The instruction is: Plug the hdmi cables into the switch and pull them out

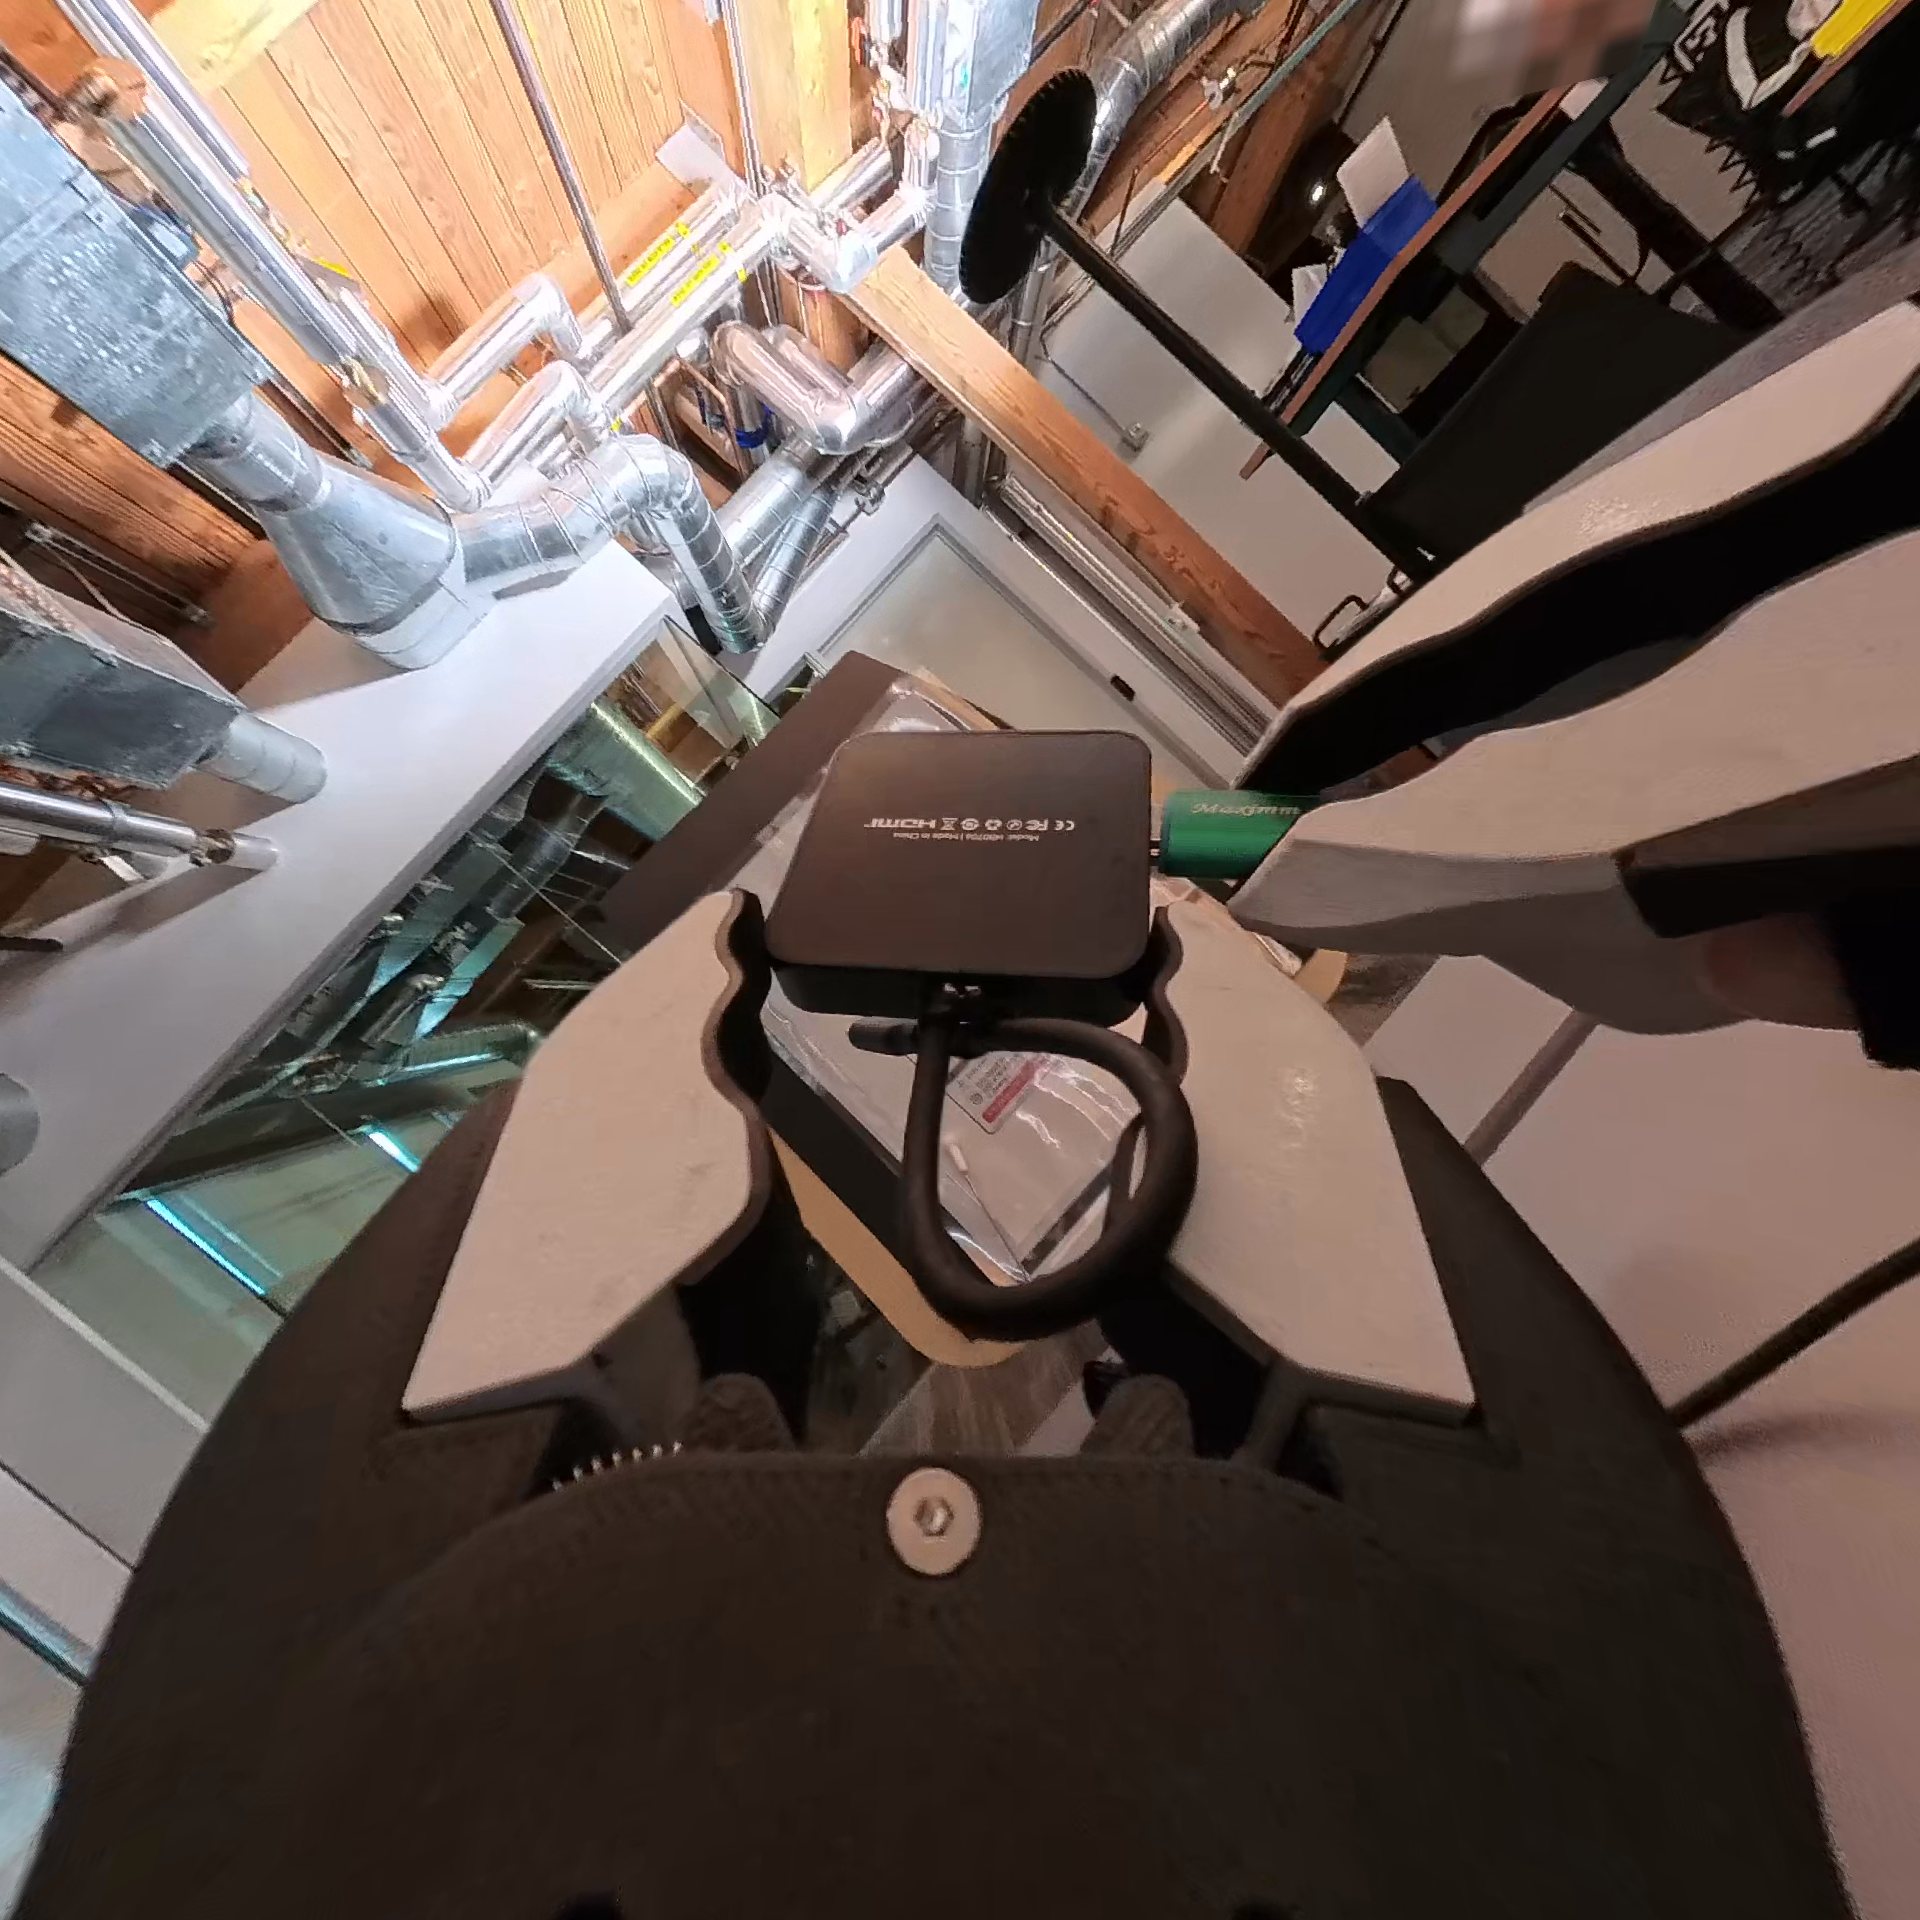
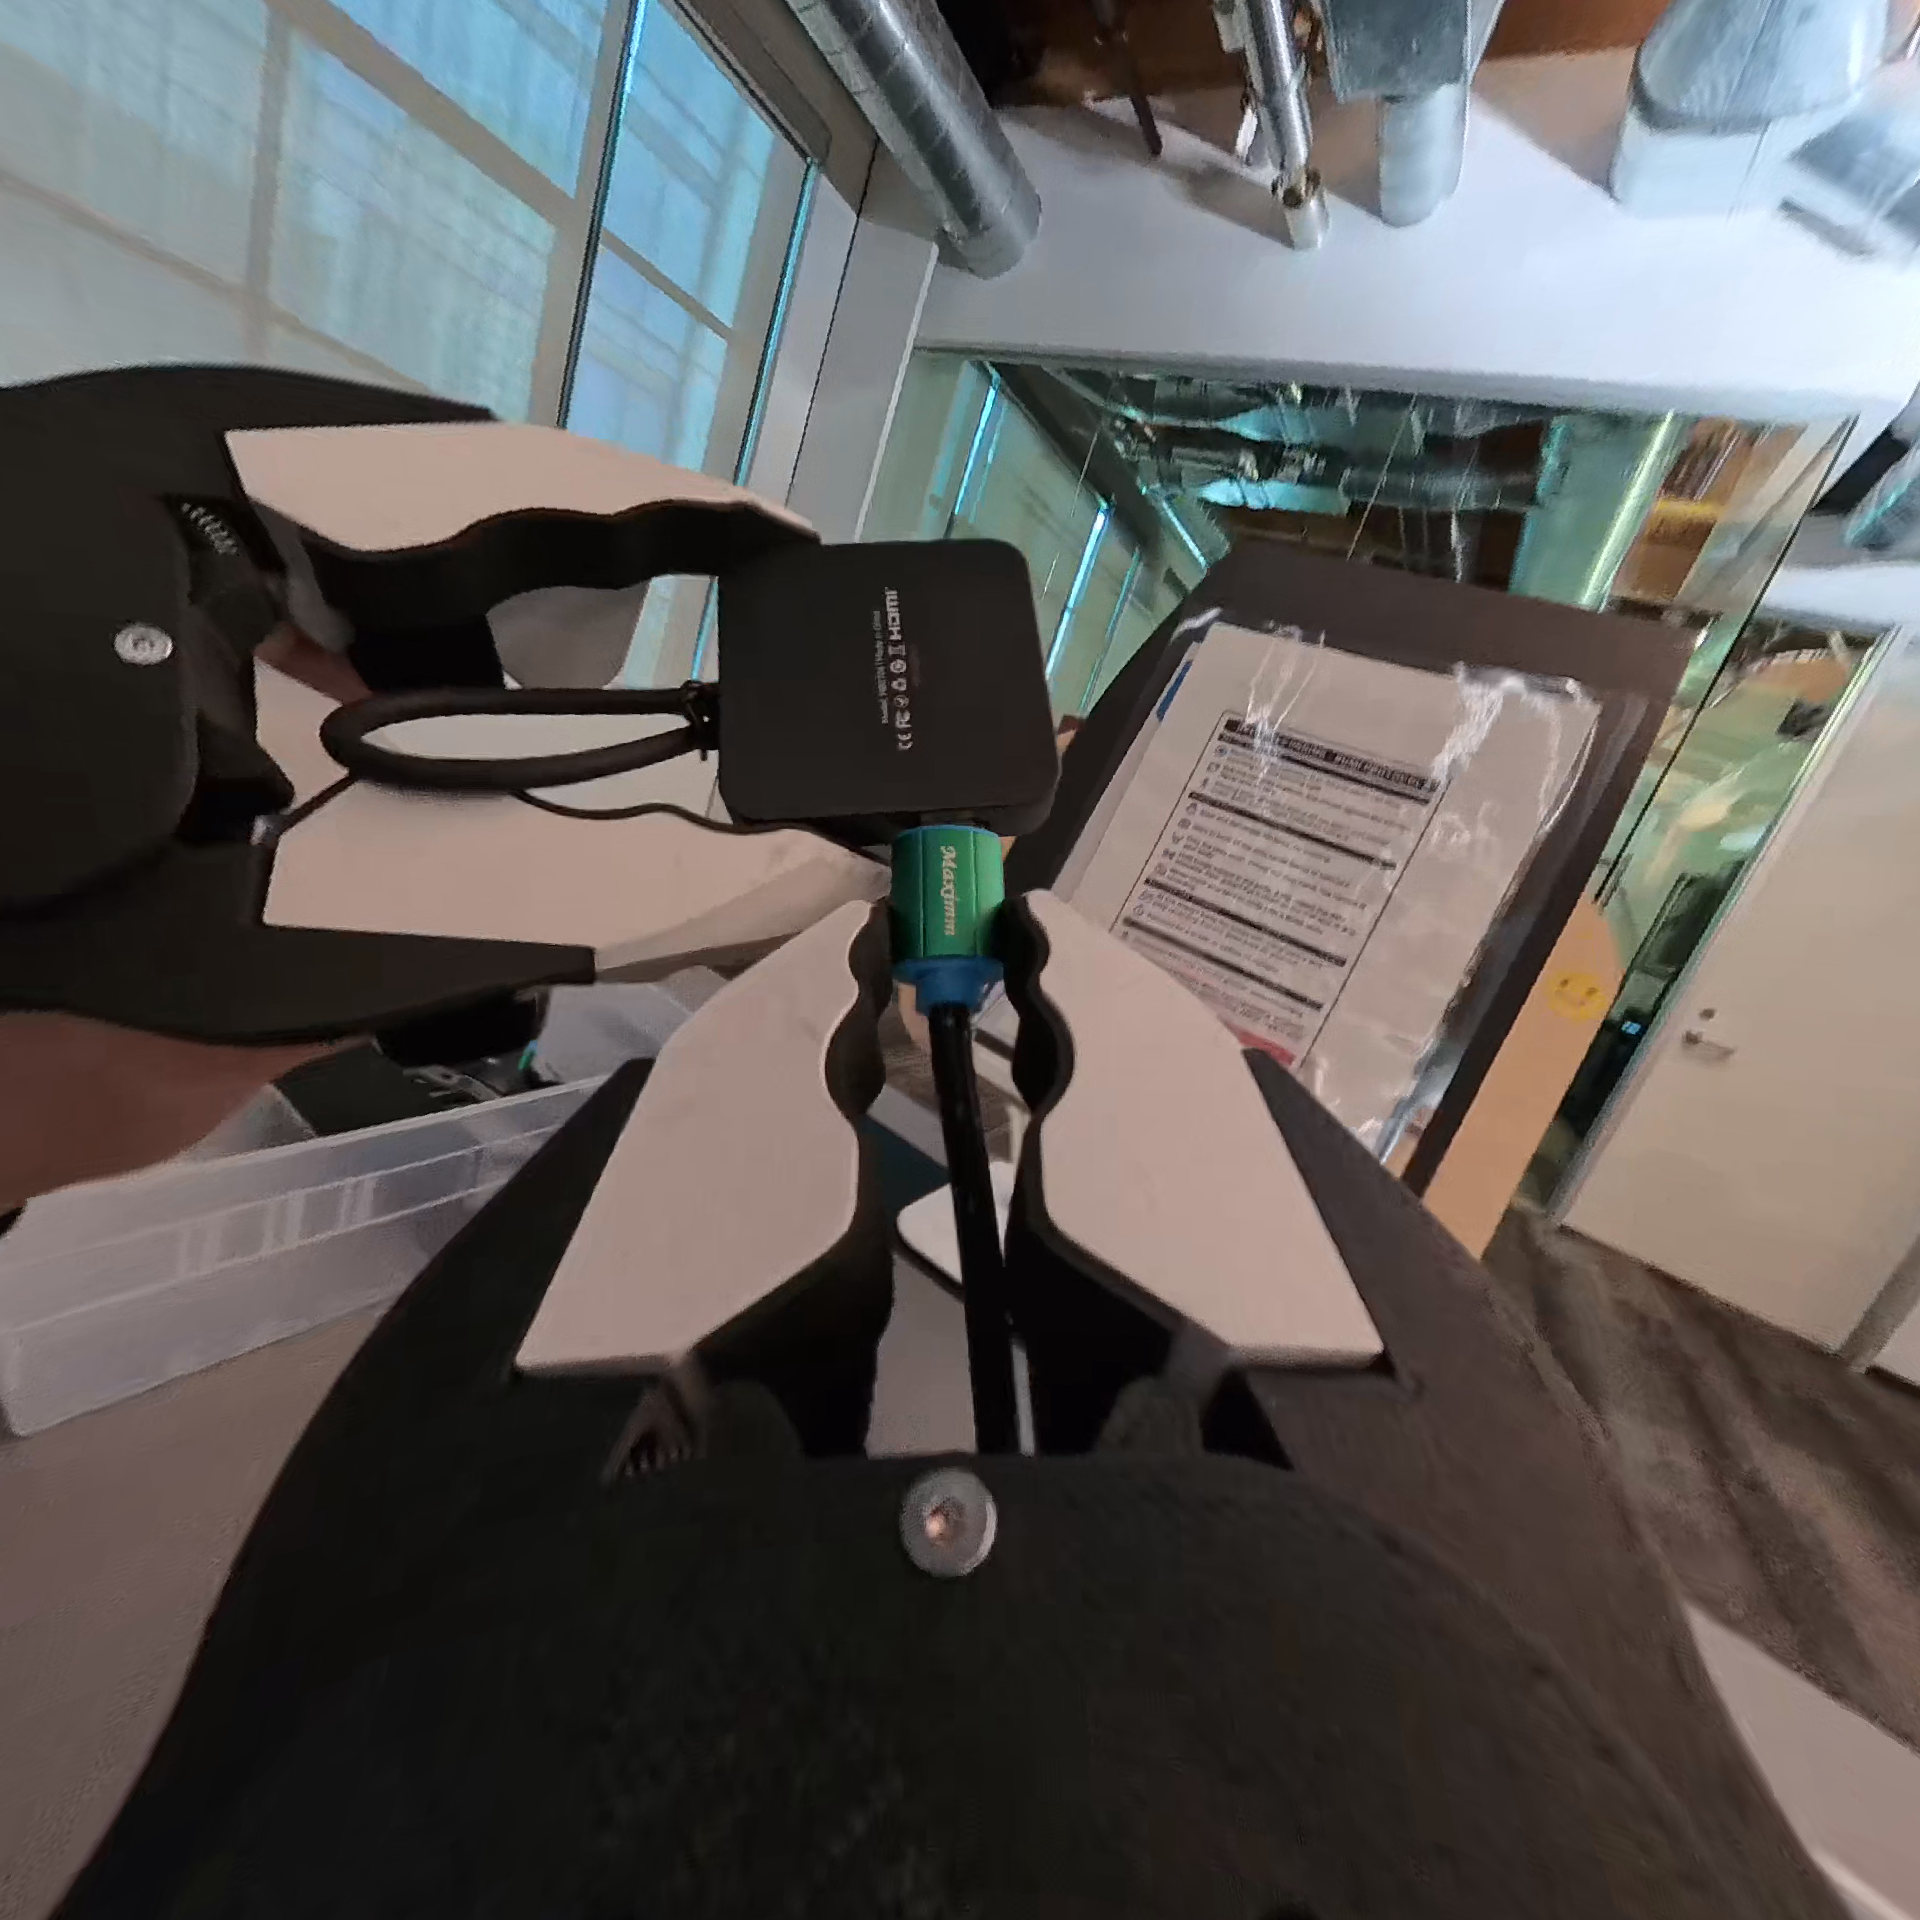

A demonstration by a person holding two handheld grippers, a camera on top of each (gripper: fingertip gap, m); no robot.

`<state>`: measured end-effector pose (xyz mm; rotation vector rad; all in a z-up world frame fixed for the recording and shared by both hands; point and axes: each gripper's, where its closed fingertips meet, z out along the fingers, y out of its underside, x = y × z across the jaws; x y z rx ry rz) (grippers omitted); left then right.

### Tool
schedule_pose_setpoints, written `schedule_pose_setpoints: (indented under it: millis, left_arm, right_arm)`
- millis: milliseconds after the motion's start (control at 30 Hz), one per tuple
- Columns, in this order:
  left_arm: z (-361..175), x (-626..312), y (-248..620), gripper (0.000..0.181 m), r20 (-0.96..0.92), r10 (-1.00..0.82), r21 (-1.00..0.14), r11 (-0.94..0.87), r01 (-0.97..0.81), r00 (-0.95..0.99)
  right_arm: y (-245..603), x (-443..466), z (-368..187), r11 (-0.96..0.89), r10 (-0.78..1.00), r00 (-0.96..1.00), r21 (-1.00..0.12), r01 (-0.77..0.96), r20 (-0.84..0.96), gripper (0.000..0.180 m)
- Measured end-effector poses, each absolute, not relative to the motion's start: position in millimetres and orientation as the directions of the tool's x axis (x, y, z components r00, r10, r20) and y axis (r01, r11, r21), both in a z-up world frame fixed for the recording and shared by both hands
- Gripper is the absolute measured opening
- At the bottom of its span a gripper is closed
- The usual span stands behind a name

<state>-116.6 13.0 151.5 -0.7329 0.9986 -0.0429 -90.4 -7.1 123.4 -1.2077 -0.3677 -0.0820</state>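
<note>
Between both tools [image 1: 951, 935] [image 2: 940, 935], plug [image 2: 943, 894] meets switch [image 1: 966, 852].

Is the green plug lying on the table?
No, the right gripper holds the green plug up in the air against the black switch.

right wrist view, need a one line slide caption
Right tool grips the green HDMI plug at the black switch, which the left tool holds.
</note>
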Motion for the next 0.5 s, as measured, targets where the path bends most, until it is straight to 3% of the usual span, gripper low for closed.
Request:
schedule_pose_setpoints:
  millis: [133, 267, 433, 500]
  left_arm:
    - [152.4, -117.4, 13.8, 0.069, -0.744, -0.366, -0.585, 0.761, -0.280, 0.559]
    - [150.9, -116.9, 16.7, 0.069, -0.752, -0.370, -0.588, 0.750, -0.303, 0.545]
    - [152.5, -118.7, 20.2, 0.069, -0.732, -0.390, -0.611, 0.739, -0.285, 0.559]
    - [170.2, -142.1, 38.3, 0.069, -0.686, -0.295, -0.622, 0.711, -0.326, 0.665]
  right_arm:
    - [-7.9, -91.0, 125.0, 0.366, 0.117, 0.919, -0.877, 0.311, 0.375, 0.022]
    - [-4.4, -90.4, 122.4, 0.341, 0.275, 0.918, -0.921, 0.186, 0.287, 0.021]
    - [-5.0, -90.0, 122.8, 0.369, 0.234, 0.891, -0.883, 0.289, 0.389, 0.022]
    - [-5.4, -82.3, 121.2, 0.361, 0.195, 0.908, -0.888, 0.286, 0.371, 0.022]
